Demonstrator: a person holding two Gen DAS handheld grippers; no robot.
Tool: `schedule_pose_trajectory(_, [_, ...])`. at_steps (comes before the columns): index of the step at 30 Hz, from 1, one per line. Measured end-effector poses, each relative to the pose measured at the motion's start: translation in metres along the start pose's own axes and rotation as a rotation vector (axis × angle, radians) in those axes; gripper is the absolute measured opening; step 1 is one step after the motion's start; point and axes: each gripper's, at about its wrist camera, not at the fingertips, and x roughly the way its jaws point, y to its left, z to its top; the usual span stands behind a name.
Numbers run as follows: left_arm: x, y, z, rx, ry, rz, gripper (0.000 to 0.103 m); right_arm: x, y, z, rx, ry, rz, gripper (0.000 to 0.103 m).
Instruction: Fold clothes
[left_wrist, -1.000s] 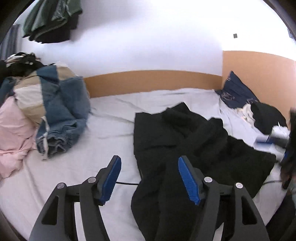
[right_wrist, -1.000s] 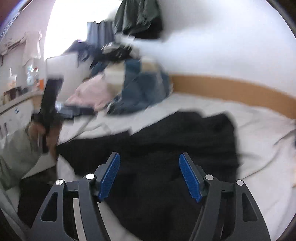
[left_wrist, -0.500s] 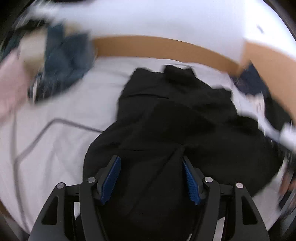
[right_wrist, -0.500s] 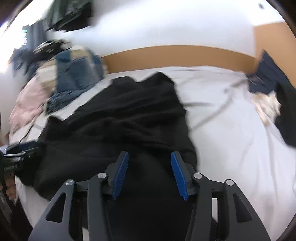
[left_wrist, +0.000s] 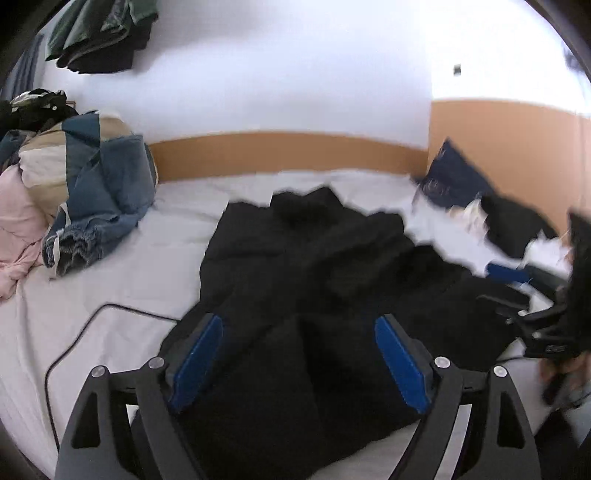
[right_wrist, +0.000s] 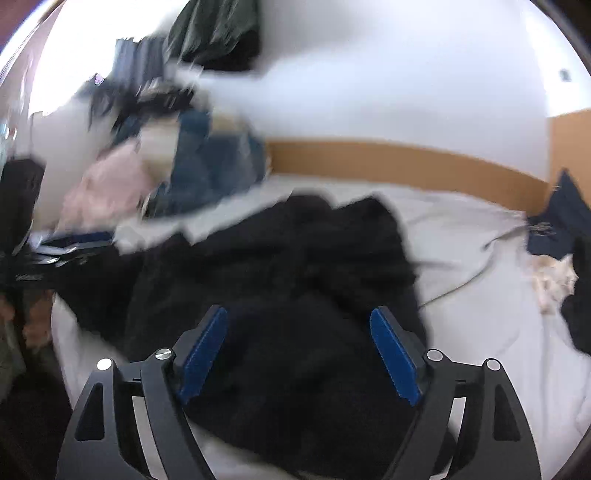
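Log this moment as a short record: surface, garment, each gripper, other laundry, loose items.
surface: bed with white sheet
garment: black garment, spread out but rumpled, not yet folded
left gripper: open, above the garment's near edge, holding nothing
right gripper: open, over the garment, holding nothing
other laundry: pile of denim, beige and pink clothes at the bed's left; dark clothes by the navy pillow at the right
loose items: black cable on the sheet
image quality: right wrist view motion-blurred
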Motion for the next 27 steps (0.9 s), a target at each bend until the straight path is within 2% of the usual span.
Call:
schedule_pose_trajectory(2, [0.020,0.011,0.002,-0.051,0.036,0.026,0.086,0.006,0.000,0.000,-0.003,0.033,-0.031,0.084])
schedule_pose_trajectory(5, [0.028,0.034,0.001,-0.165,0.039,0.040,0.086,0.013,-0.010,-0.002,0.052,0.064,-0.046,0.092])
schedule_pose_trajectory(8, [0.045,0.055,-0.010,-0.252,0.111,-0.001,0.087,0.017,-0.021,-0.003,0.110,0.091,-0.060,0.094])
schedule_pose_trajectory(10, [0.057,0.057,-0.015,-0.254,0.194,-0.007,0.087,0.020,-0.028,-0.004,0.149,0.110,-0.070,0.094])
schedule_pose_trajectory(17, [0.057,0.040,-0.012,-0.160,0.204,0.086,0.090,0.031,-0.052,-0.005,0.274,0.169,-0.106,0.096])
schedule_pose_trajectory(19, [0.057,0.037,-0.012,-0.142,0.206,0.106,0.090,0.026,-0.047,-0.003,0.250,0.141,-0.129,0.096])
schedule_pose_trajectory(21, [0.059,0.036,-0.012,-0.131,0.211,0.116,0.091,0.012,-0.041,-0.001,0.213,0.063,-0.144,0.098])
schedule_pose_trajectory(22, [0.060,0.036,-0.012,-0.131,0.213,0.116,0.091,0.005,-0.034,0.001,0.173,0.011,-0.138,0.103])
schedule_pose_trajectory(25, [0.060,0.037,-0.012,-0.135,0.213,0.113,0.091,-0.010,-0.007,0.003,0.013,-0.093,-0.098,0.103])
schedule_pose_trajectory(27, [0.058,0.036,-0.013,-0.134,0.213,0.115,0.091,-0.009,0.014,0.002,-0.089,-0.083,-0.079,0.103])
